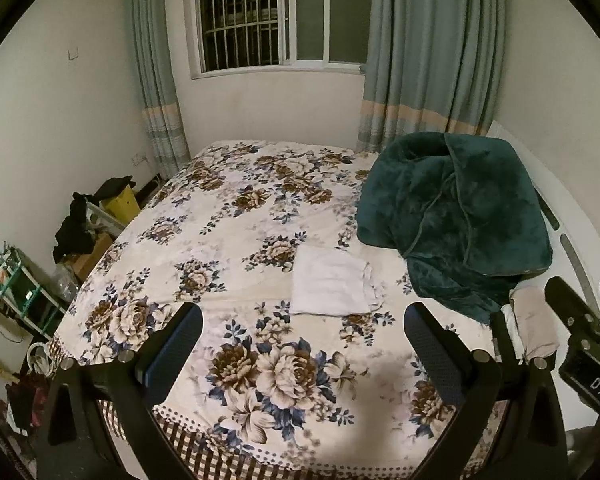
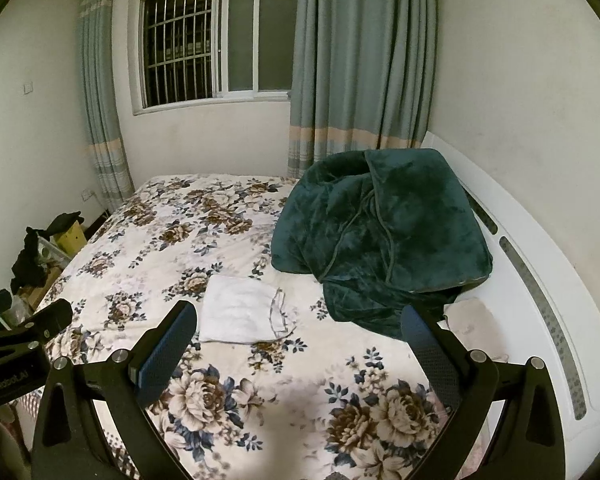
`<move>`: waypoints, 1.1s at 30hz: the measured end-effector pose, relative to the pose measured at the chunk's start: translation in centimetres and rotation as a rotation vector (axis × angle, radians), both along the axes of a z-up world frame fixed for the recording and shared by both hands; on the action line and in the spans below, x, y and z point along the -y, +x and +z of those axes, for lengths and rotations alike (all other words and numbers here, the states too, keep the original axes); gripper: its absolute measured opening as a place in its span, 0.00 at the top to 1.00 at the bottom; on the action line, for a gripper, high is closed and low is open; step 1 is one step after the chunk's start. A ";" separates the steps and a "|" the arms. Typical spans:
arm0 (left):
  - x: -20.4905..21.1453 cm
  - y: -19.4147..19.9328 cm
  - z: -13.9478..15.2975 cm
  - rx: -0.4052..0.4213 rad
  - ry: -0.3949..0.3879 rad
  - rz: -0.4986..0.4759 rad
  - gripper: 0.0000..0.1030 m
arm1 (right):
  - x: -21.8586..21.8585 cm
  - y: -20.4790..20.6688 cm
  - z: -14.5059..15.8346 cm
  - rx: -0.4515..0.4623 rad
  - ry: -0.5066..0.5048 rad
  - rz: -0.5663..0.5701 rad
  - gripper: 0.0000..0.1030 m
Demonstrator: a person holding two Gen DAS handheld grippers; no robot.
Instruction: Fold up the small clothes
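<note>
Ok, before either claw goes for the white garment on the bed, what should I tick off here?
1. Left claw open and empty: ok.
2. Right claw open and empty: ok.
3. White garment lying flat on the floral bedspread, nothing on top: ok.
4. Garment clear of the green blanket: ok, a gap shows.
5. Garment already fully folded: cannot tell; it looks rectangular, with a loose edge at its right side.
6. Beige cloth near the blanket, a second item: cannot tell.

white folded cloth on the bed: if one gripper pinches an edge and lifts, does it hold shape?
Probably not. The white cloth looks thin and soft, so it would likely droop and unfold. Loose layers show at its right edge, so a pinch may catch only the top ply. It looks light; pushed, it would probably bunch on the floral bedspread, not slide.
</note>
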State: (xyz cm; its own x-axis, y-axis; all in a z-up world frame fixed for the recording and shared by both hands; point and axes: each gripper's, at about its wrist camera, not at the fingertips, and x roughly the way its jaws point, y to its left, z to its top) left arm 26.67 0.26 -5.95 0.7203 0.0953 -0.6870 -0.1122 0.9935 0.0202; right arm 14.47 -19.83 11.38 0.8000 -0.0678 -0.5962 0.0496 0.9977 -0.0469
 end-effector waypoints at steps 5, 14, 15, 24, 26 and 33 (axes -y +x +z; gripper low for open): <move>0.0 -0.2 0.0 0.004 0.001 0.000 0.00 | 0.1 -0.2 -0.1 0.002 -0.002 -0.003 0.00; -0.2 -0.6 0.3 0.021 0.009 -0.001 0.00 | 0.0 -0.2 -0.2 0.003 -0.001 -0.004 0.00; -0.2 -0.6 0.3 0.021 0.008 -0.001 0.00 | 0.1 -0.3 -0.2 0.003 -0.001 -0.006 0.00; -0.2 -0.2 0.7 0.025 0.012 -0.005 0.00 | -0.2 -0.2 -0.4 0.005 0.001 -0.006 0.00; -0.3 -0.1 1.0 0.029 0.012 -0.007 0.00 | -0.3 -0.2 -0.5 0.004 0.001 -0.008 0.00; -0.4 0.1 1.2 0.033 0.012 -0.009 0.00 | -0.6 -0.2 -0.6 0.006 0.004 -0.010 0.00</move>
